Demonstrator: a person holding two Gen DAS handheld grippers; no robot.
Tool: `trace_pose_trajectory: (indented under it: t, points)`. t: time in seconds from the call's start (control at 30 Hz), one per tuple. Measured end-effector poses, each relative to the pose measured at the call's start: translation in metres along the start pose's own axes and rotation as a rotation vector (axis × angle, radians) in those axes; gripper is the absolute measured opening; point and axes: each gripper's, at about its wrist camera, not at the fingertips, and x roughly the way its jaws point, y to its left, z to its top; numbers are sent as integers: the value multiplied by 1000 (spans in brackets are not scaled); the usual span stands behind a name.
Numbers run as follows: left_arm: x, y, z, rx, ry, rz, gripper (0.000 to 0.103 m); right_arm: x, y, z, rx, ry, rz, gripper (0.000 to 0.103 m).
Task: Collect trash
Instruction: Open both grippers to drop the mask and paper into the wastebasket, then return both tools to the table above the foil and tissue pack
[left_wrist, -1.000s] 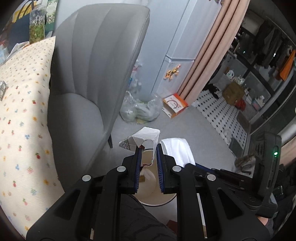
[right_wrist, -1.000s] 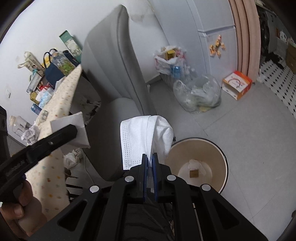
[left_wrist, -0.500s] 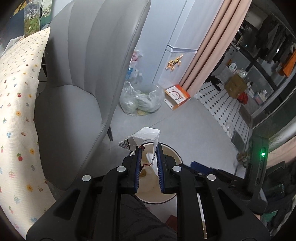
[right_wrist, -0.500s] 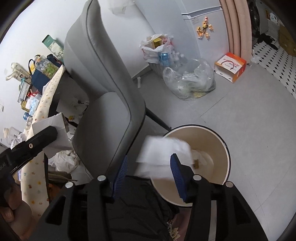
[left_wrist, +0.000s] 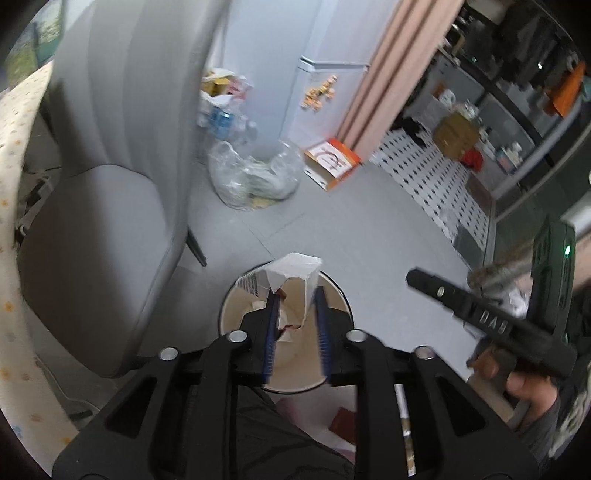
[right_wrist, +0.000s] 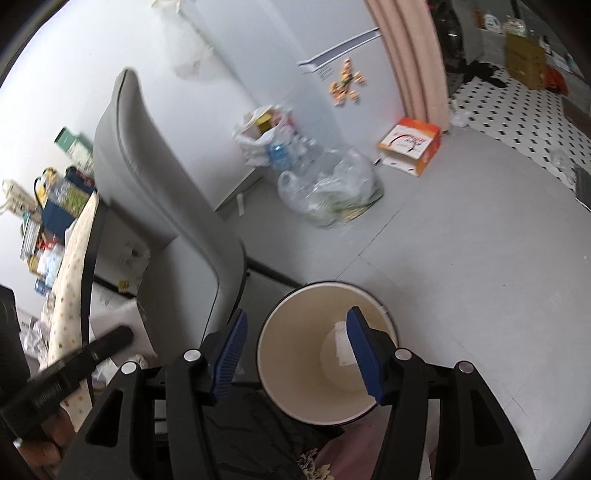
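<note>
Left wrist view: left gripper (left_wrist: 295, 295), jaws just opening, releases a crumpled carton (left_wrist: 291, 271) above the bin (left_wrist: 229, 306); right gripper (right_wrist: 295, 332) spread, empty, its wipe (right_wrist: 341, 345) inside.

Lived-in home, a small flat or studio by the look of it. Grey upholstered chair (right_wrist: 155, 206) pulled up to a bench with a dotted cloth (left_wrist: 14, 229). White fridge with magnets (right_wrist: 347, 86) on its door beside a pink curtain (right_wrist: 410, 55). Clear bag of bottles and rubbish (right_wrist: 328, 195) and an orange carton (right_wrist: 410, 142) on the grey floor. Cream waste bin (right_wrist: 295, 369) beside the chair. Black-and-white tiled area (left_wrist: 428, 173) beyond, with what may be hanging clothes, blurred.
</note>
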Motion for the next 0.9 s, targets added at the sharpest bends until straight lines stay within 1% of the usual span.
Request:
trace_pose_trajectory:
  t: [0.03,0.07,0.1,0.13,0.2,0.23,0.3,0.37,0.43,0.53,0.6,0.63,0.67,0.73,0.9]
  points:
    - [1,-3,0,6,7,1,58,-3,-4,1,7,-8,-6,59]
    - [1,-5,0,10,7,4,80,-6,-6,2,12,-14,-11,59]
    - [-2,-5,0,9,-8,4,84,-8,-8,3,14,-19,-17,59]
    - [-5,-5,0,4,-23,4,85,-10,-9,3,12,-26,-25,60]
    - [-9,0,1,-16,-26,5,88,-13,-9,4,2,-37,-42,60]
    - [-14,4,2,-37,-40,2,89,-15,-6,3,-8,-46,-51,63]
    - [-23,9,2,-66,-68,-3,96,-18,-1,3,-25,-62,-58,69]
    - [-34,13,1,-85,-99,8,97,-21,9,3,-55,-82,-56,73]
    - [-49,18,1,-88,-129,10,97,-22,20,1,-84,-94,-50,80]
    - [-71,25,-2,-97,-182,21,97,-21,41,-1,-131,-95,-43,84]
    - [-88,33,-4,-120,-217,23,97,-21,59,-1,-161,-96,-35,86]
    - [-95,37,-4,-128,-230,22,97,-22,66,0,-172,-101,-32,88]
    - [-103,42,-6,-138,-245,21,97,-25,73,2,-182,-111,-27,89]
    - [-119,50,-9,-154,-277,24,97,-34,90,1,-201,-145,-14,96]
    - [-159,77,-23,-223,-363,43,97,-48,133,-8,-269,-187,21,95]
